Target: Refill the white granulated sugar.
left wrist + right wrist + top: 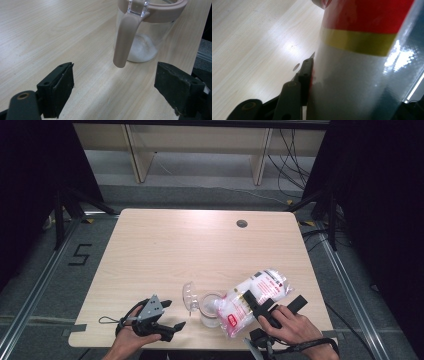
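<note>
Two grippers: one in each of the person's hands, both at the near edge of the table (165, 245)
Right gripper (256, 306): clamped on the bag — in the right gripper view one black jaw presses flat against the bag's glossy side; the other jaw is hidden behind the bag
Bag (252, 300): clear plastic with white contents and red-and-yellow printing, held tilted, its lower end pointing down and left toward the jar, its upper end raised toward the table's right side
Bag in the right gripper view (362, 62): a red band on top, a yellow stripe under it, then pale glossy film
Jar (211, 309): clear, standing upright on the table just left of the bag's lower end; whether the bag touches the rim cannot be told
Jar in the left gripper view (142, 32): a pinkish-brown rim and a hanging clasp of the same colour, with a little white powder lying at the bottom
Lid (189, 296): clear, swung open, leaning off the jar's left side
Left gripper (170, 315): jaws spread wide with nothing between them — it rests low near the table's front edge, left of the jar and apart from it, pointing toward it
Left gripper's own view: two black pads (62, 85) stand far apart, bare wood between them, the jar ahead
</note>
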`<action>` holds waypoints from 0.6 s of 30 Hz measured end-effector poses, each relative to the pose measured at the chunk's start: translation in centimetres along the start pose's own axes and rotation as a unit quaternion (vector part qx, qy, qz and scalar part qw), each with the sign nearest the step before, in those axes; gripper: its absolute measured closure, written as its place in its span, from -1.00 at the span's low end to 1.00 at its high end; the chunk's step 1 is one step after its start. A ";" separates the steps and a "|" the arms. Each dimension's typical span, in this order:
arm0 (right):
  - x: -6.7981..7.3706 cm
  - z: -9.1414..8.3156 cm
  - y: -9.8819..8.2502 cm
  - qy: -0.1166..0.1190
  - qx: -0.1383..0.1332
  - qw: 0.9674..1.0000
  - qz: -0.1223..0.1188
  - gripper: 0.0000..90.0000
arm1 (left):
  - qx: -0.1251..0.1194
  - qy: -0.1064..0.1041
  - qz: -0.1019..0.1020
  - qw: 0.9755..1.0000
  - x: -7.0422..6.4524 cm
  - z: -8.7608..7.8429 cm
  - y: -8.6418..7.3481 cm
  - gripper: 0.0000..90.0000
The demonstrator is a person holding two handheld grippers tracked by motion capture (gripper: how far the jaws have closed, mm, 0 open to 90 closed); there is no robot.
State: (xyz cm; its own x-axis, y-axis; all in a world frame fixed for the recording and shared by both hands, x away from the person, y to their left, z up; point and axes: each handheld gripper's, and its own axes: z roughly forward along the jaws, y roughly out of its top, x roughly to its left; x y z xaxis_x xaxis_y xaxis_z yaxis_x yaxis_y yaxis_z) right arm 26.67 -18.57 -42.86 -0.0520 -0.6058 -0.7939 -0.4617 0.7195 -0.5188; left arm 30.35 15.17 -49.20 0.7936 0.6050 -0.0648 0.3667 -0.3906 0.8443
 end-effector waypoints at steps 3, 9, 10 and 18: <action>0.1 -0.1 0.0 -0.002 -0.004 1.000 0.002 0.42 | -0.001 0.000 0.000 1.000 0.0 0.0 -0.1 -0.66; -0.5 0.0 -0.3 0.001 -0.006 0.999 -0.053 0.43 | 0.003 -0.003 -0.003 1.000 0.0 0.1 -0.1 -0.66; -0.5 0.0 -0.4 -0.002 -0.006 0.998 -0.055 0.43 | 0.002 -0.002 -0.002 1.000 0.0 0.1 -0.1 -0.65; -0.6 0.1 -0.5 0.004 -0.003 0.998 -0.059 0.45 | -0.008 0.000 -0.006 1.000 0.0 0.2 -0.1 -0.66</action>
State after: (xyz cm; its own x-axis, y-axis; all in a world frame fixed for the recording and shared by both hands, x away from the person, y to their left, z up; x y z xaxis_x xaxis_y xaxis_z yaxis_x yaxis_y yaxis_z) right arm 27.00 -18.53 -42.15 -0.0035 -0.6891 -0.7247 -0.4697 0.6409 -0.6072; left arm 30.43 15.05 -49.35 0.7894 0.6094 -0.0744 0.3678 -0.3725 0.8520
